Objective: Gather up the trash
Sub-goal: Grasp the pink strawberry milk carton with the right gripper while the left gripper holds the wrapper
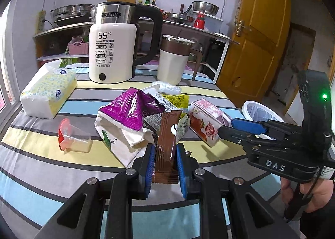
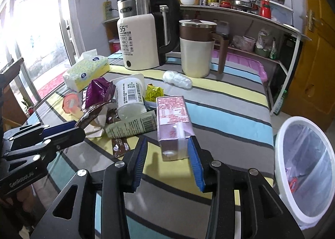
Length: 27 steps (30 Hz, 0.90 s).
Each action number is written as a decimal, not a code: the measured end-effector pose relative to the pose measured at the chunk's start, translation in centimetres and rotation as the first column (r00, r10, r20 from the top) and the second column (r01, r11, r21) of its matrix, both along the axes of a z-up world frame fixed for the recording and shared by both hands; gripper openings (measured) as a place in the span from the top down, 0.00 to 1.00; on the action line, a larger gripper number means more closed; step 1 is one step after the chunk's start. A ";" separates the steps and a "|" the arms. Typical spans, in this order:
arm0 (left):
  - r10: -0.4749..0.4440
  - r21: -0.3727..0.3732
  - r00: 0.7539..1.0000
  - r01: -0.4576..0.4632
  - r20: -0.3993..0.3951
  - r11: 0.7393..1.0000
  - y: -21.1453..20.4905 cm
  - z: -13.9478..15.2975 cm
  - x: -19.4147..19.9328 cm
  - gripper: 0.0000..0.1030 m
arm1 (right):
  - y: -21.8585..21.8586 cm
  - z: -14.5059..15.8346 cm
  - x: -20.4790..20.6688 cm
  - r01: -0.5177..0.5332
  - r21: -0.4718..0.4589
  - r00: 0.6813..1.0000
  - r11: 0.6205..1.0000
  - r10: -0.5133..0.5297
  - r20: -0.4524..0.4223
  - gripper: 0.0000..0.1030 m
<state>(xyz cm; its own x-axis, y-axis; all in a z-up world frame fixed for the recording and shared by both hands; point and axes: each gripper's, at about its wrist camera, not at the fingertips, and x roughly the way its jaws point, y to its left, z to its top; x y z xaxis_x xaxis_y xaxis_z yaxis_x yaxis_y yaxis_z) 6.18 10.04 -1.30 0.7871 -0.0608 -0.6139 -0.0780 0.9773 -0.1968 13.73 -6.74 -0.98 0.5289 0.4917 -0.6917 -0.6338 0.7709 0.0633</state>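
My left gripper (image 1: 164,151) is shut on a brown snack wrapper (image 1: 166,144) at the near edge of a trash pile; it also shows in the right wrist view (image 2: 80,127). The pile holds a purple foil bag (image 1: 132,109), a white paper bag (image 1: 123,136), a yellow wrapper (image 1: 175,98) and a clear cup with a red lid (image 1: 73,136). My right gripper (image 2: 167,147) is open around the near end of a pink milk carton (image 2: 173,121), its pads on either side. The carton also shows in the left wrist view (image 1: 205,121). A white bin (image 2: 303,165) stands beyond the table's right edge.
A white kettle (image 1: 113,50), a cream and brown jug (image 1: 173,59) and a tissue pack (image 1: 48,92) stand at the back of the striped table (image 1: 41,165). A yogurt cup (image 2: 129,94), a green carton (image 2: 132,127) and a crumpled plastic bag (image 2: 178,80) lie there too.
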 end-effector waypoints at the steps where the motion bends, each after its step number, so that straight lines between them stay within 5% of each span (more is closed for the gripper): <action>1: -0.002 -0.001 1.000 0.002 0.000 1.000 0.0 0.0 -0.1 0.79 | 0.2 -0.1 0.1 0.000 -0.002 1.000 1.000 0.000 0.000 0.60; 27: -0.018 -0.019 1.000 0.018 -0.017 1.000 -0.4 -0.6 0.4 0.79 | 1.0 -0.1 3.6 -0.046 -0.020 0.998 0.999 0.047 0.048 0.52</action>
